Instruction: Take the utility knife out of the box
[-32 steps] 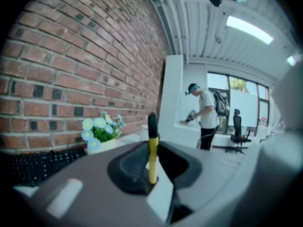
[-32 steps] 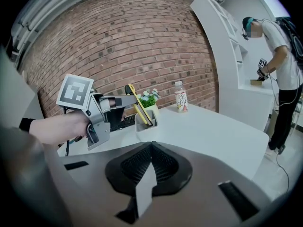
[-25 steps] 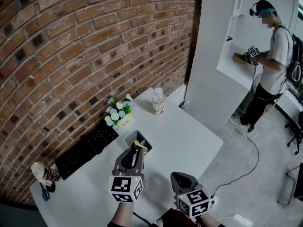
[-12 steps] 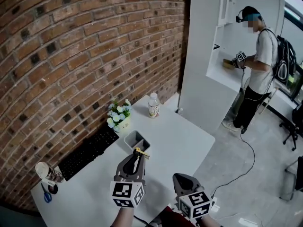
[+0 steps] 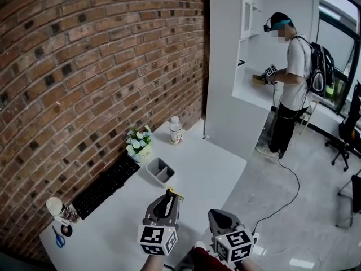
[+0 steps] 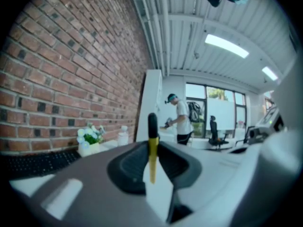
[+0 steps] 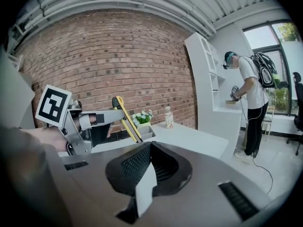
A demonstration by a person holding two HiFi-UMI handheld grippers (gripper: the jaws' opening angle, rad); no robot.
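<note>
Item: utility knife point(image 5: 176, 195), yellow and black. A second ago it stood right at the box point(image 5: 161, 171); it is now lifted out and carried well clear of the box, toward the near edge of the white table point(image 5: 210, 167), pinched between the pads of the left gripper point(image 5: 168, 196), whose jaws stand only as far apart as its thin body. Right gripper point(image 5: 216, 214): jaws together, nothing in them, on the near side of the box beside the left. By my reading, the removal is as good as done, and the knife only needs setting down.
</note>
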